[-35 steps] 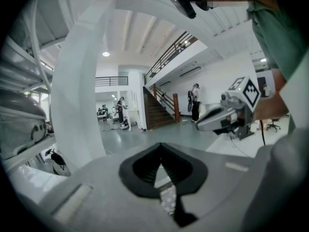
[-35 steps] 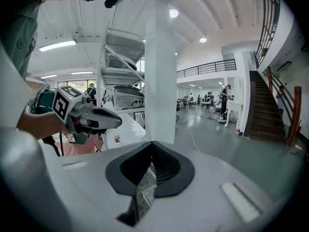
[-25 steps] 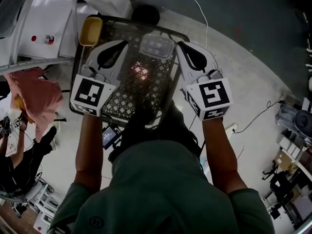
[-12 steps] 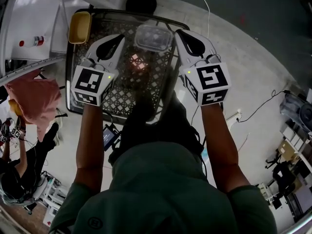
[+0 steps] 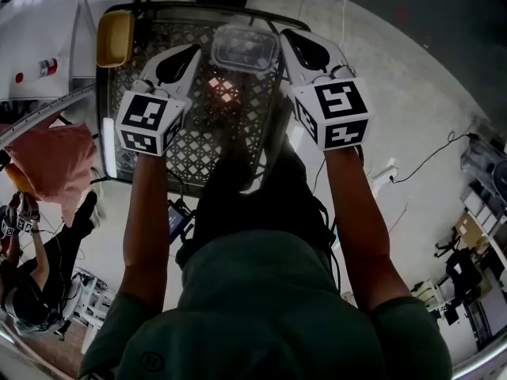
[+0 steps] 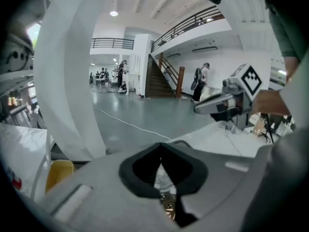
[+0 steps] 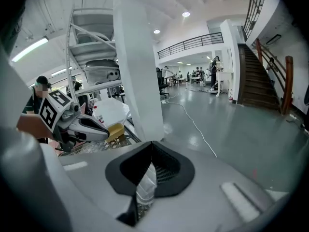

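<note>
clear plastic container pinched between two grippers over a black mesh basket

from the person's green shirt (image 5: 269,315), both forearms reach out to the left gripper (image 5: 186,55) and right gripper (image 5: 295,44), marker cubes facing up. each one's fingers are closed on an opposite rim of the clear plastic container (image 5: 244,47), a two-sided pinch that seems meant to keep the light box level. it hangs over the far end of the black mesh basket (image 5: 198,145); whether it touches the mesh i cannot tell. a yellow tub (image 5: 116,38) sits at the basket's far left corner, with grey floor (image 5: 412,77) beyond.
</note>
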The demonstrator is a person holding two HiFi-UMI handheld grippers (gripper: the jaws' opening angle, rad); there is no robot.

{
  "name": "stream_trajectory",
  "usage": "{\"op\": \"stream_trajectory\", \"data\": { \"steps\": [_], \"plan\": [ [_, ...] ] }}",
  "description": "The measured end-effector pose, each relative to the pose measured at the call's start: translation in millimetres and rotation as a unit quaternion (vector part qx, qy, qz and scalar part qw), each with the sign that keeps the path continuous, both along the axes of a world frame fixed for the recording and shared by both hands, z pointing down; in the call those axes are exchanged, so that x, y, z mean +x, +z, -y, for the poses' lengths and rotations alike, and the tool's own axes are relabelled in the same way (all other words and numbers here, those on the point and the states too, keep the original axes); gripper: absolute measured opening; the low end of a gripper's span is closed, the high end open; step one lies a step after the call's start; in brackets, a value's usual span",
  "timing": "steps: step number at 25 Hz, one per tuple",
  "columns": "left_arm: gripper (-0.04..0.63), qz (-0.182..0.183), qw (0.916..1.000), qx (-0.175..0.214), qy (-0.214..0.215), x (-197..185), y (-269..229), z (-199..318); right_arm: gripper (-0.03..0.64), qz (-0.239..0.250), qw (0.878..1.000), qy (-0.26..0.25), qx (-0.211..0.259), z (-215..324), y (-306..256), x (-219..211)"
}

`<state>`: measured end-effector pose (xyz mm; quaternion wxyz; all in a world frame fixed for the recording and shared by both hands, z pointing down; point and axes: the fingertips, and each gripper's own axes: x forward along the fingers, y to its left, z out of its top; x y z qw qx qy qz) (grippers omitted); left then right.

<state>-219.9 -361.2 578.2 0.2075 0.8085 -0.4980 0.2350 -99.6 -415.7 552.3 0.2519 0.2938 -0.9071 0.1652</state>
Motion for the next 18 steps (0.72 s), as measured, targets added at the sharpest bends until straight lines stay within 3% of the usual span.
{"op": "stream_trajectory", "data": {
  "steps": [18],
  "plan": [
    [0.003,-0.001,0.9980,-0.062,-0.017,-8.1,83.0,4.6,0.017,-0.030,0.998,0.006,-0.057,8.3,86.7,2.4]
  ]
}}
